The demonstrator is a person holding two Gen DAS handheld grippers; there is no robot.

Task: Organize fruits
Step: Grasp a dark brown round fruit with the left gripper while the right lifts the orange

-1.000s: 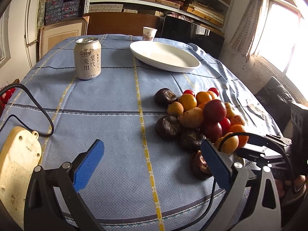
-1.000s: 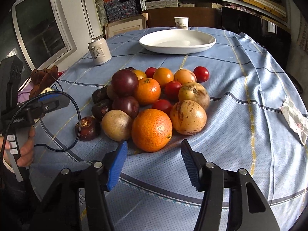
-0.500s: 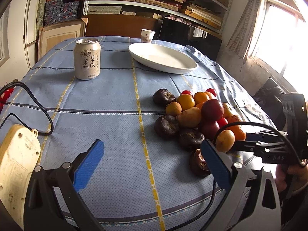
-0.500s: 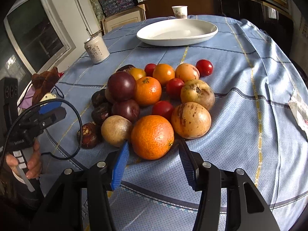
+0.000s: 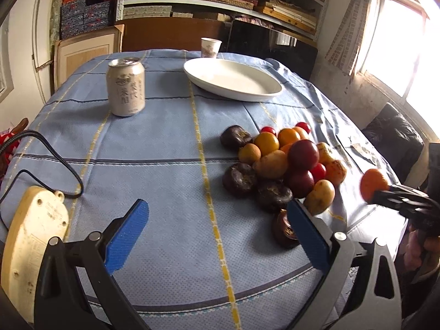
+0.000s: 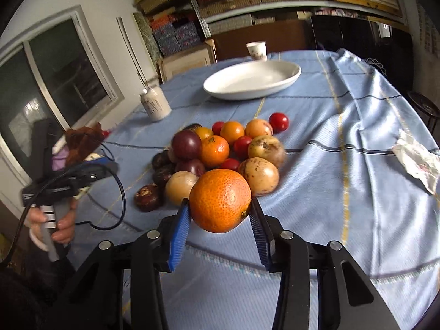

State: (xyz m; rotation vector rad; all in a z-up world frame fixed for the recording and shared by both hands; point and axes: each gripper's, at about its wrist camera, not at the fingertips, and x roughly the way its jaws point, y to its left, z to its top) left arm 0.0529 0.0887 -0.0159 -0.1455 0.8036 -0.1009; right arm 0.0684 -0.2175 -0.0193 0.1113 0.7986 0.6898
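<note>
A large orange (image 6: 220, 200) sits between the blue pads of my right gripper (image 6: 220, 209), whose jaws are closing on it; it hangs clear of the blue tablecloth. The left wrist view shows the same orange (image 5: 373, 183) held at the far right, apart from the heap. The fruit pile (image 6: 228, 148) holds small oranges, red tomatoes, purple plums, yellowish passion fruits and dark mangosteens. In the left wrist view the pile (image 5: 288, 165) lies just ahead of my left gripper (image 5: 217, 209), which stands open over bare cloth with nothing in it. A white oval plate (image 6: 253, 79) lies beyond the pile.
A drink can (image 5: 126, 86) stands at the left of the table and a paper cup (image 5: 210, 46) behind the plate. A cream power strip (image 5: 33, 233) with a black cable lies by my left gripper. Crumpled paper (image 6: 418, 159) rests near the right edge.
My right gripper closed in around the front orange, gripped it and lifted it off the cloth, back from the pile. My left gripper stayed where it was.
</note>
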